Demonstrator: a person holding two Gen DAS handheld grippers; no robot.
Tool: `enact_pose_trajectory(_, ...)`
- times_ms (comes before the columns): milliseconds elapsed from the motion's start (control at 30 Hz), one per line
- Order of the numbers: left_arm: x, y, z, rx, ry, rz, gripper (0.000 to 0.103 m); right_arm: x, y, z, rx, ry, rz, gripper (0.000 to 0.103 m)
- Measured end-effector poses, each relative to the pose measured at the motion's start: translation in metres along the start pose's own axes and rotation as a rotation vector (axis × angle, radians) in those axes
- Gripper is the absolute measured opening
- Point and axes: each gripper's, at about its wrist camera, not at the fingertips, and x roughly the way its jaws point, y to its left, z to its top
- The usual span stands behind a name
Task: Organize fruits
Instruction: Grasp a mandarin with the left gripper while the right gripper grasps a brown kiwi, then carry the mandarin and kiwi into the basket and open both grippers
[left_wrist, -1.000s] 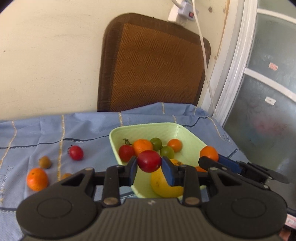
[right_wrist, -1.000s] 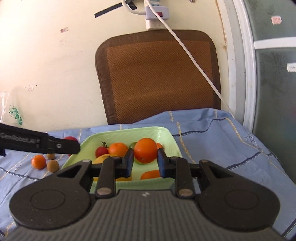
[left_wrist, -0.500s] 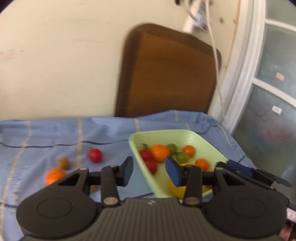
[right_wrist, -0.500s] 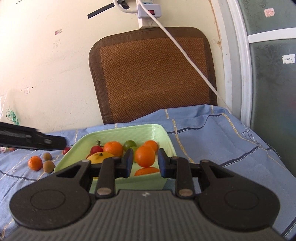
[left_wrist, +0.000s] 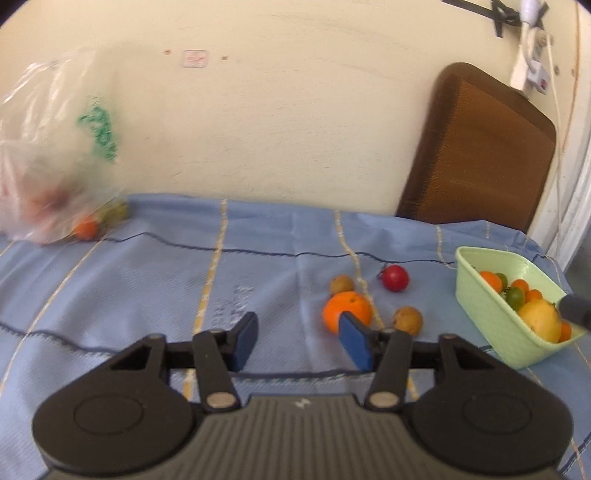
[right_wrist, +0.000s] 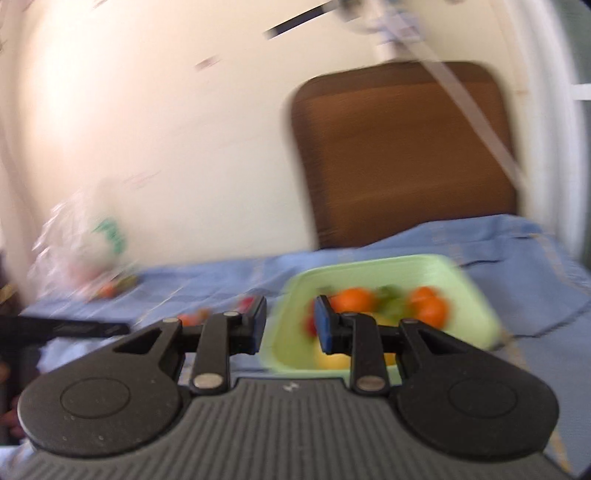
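Woven cloth (left_wrist: 258, 273) – matt; basket (left_wrist: 491, 317) – textured plastic.

Loose fruits (left_wrist: 346, 312) lie left of the basket (left_wrist: 491, 321).

the left tool (left_wrist: 298, 339) has let go of the red tomato it held over the green basket (left_wrist: 491, 325), its jaws have just been opening with nothing between them, and it now faces the loose fruit left of the basket. the right tool (right_wrist: 289, 324) has dropped its orange into the basket and stands empty, jaws a little apart.
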Motion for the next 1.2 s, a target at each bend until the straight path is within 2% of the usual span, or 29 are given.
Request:
enact_pose_trajectory(133,0.024,-0.009,0.01,-0.035,0.042,-0.067,0.053,0.043,0.036,-0.006,-0.142,0.114,0.019,0.031)
enact_pose_trajectory(200,0.036,-0.012,0.012,-0.039,0.06,-0.059,0.053,0.063,0.044,-0.008,-0.168,0.155,0.029,0.032)
enact_pose_trajectory(300,0.05,-0.009,0.012,-0.064,0.08,-0.064,0.059,0.081,0.054,-0.008,-0.216,0.147,0.01,0.056)
enact_pose_trajectory(400,0.054,-0.008,0.01,-0.073,0.077,-0.085,0.058,0.099,0.058,-0.006,-0.244,0.175,0.001,0.055)
enact_pose_trajectory(467,0.054,-0.008,0.007,-0.068,0.076,-0.111,0.052,0.111,0.063,-0.008,-0.295,0.191,-0.021,0.054)
enact_pose_trajectory(500,0.054,-0.009,0.006,-0.065,0.076,-0.129,0.044,0.117,0.066,-0.011,-0.342,0.201,-0.045,0.054)
enact_pose_trajectory(533,0.053,-0.01,0.005,-0.059,0.077,-0.146,0.039,0.122,0.067,-0.012,-0.364,0.225,-0.055,0.044)
enact_pose_trajectory(600,0.05,-0.016,0.003,-0.028,0.068,-0.125,0.039,0.122,0.065,-0.008,-0.35,0.236,-0.04,0.032)
enact_pose_trajectory(667,0.044,-0.02,0.001,-0.009,0.065,-0.117,0.038,0.115,0.063,-0.009,-0.334,0.232,-0.043,0.032)
enact_pose_trajectory(900,-0.001,-0.022,-0.021,-0.028,0.072,-0.195,0.038,0.045,0.066,-0.028,-0.304,0.151,-0.019,0.032)
enact_pose_trajectory(1200,-0.069,-0.041,-0.07,0.028,0.085,-0.257,0.038,-0.031,0.044,-0.057,-0.158,0.14,-0.022,0.032)
